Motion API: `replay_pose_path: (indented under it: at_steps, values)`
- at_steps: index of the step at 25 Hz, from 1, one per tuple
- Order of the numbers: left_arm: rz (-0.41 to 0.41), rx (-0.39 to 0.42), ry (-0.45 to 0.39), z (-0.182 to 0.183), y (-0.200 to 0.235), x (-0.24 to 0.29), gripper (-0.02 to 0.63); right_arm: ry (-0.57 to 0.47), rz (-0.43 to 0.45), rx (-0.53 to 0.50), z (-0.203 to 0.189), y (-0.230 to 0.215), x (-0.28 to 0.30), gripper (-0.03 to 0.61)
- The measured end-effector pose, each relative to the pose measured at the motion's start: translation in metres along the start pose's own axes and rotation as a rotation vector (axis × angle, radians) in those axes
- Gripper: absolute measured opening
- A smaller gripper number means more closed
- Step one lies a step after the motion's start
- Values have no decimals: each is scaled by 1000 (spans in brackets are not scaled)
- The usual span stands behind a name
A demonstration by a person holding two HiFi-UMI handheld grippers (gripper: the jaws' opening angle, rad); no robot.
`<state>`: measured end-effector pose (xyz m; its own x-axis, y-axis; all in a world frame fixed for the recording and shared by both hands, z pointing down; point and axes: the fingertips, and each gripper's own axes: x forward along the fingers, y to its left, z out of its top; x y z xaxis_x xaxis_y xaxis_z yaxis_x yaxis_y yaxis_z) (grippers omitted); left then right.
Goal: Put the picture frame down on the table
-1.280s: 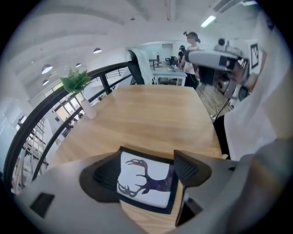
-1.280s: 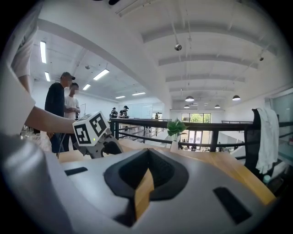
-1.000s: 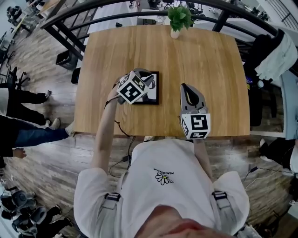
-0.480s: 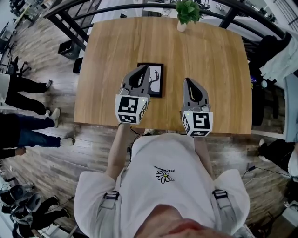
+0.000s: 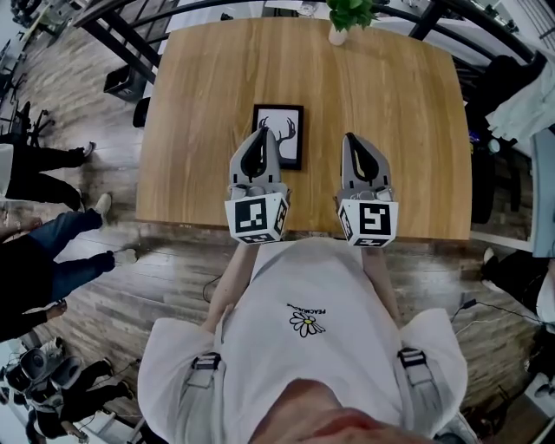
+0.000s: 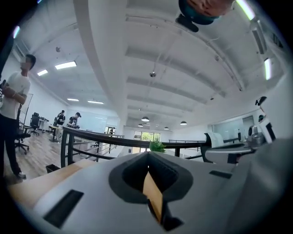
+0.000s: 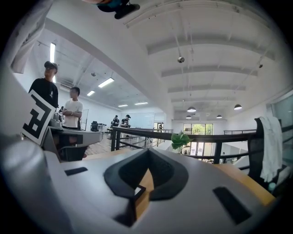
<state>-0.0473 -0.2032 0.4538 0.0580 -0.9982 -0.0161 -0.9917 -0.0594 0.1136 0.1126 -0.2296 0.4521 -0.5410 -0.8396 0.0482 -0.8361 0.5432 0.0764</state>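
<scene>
Head view: left tool, right tool level

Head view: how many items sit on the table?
2: the picture frame lying flat near the middle; a potted plant at the far edge. The near edge is partly hidden.

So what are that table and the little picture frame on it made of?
Table: looks like light wood or wood veneer, matte; long grain lines run along the top. Picture frame: a smooth black border, perhaps painted wood or plastic; the picture inside looks like white paper.
</scene>
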Motion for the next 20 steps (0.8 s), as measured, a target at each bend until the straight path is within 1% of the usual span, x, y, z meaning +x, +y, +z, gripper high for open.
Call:
replay_pose_path:
  at_steps: [3,10,20]
  values:
    - [4,42,10,0,0,2,14,1,1,-4,-1,0,-1,9]
    - [-8,54,-3,2,1,4,14,10,-4,-1,-2,3,1,9]
    - [-39,64,11,-4,-9,8,14,15,-21,-10,-5,-4,-2,9]
